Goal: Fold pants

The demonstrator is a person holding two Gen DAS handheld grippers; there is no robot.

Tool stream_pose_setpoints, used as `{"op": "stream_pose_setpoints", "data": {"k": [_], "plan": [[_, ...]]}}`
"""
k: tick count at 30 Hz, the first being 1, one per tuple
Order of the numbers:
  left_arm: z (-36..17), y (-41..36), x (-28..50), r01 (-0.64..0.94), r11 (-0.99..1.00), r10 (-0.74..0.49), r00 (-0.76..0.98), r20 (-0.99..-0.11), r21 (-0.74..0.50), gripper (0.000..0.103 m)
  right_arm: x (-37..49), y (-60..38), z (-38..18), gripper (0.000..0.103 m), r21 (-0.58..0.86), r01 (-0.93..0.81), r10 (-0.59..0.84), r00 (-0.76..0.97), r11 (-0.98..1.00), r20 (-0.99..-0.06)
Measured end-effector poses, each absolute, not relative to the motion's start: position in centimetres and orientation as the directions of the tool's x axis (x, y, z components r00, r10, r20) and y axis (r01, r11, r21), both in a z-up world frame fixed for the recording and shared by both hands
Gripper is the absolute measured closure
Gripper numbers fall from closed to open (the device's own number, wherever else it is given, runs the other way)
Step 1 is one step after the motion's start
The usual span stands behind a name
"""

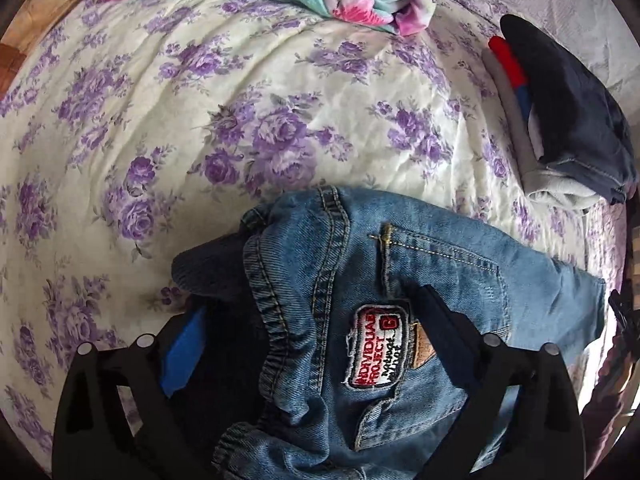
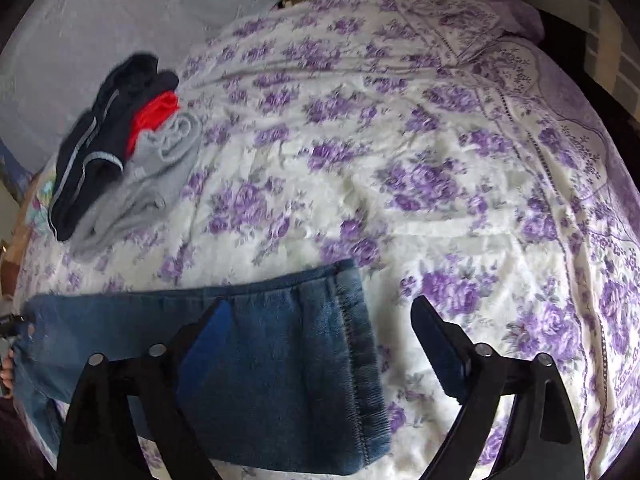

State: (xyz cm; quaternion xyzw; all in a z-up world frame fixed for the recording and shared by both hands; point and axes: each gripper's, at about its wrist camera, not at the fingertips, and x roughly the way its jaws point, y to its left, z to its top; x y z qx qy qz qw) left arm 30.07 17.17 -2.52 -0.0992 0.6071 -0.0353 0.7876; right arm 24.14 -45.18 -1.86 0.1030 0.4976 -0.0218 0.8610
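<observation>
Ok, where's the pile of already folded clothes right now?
The folded clothes lie on the bedspread, upper left in the right wrist view, beyond the jeans; far right in the left wrist view.

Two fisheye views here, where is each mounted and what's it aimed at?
Left wrist: on the left gripper, aimed steeply down at the jeans waistband and patch; both fingers straddle it, open.
Right wrist: on the right gripper, aimed down at the jeans leg hem; open fingers show.
Shared: the jeans, the floral bedspread, and the stack of folded clothes.
</observation>
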Motion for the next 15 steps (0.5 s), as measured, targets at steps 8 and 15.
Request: {"op": "stream_pose_setpoints", "data": {"k": [8,15], "plan": [[3.5,18.3,27.8,-0.066,0.952,-0.235,0.470,-0.851,-0.300,0.086,22.6,-45.2,1.5,0.095,0.290,0.097,0.162,0.644,0.952,-0.748],[5.1,17.8,30.2,-0.082,0.947,-0.222,0.528,-0.820,-0.309,0.082,25.3,-45.2,4.0,0.095,0.275,0.144,0.105,0.684,0.951,-0.722]]}}
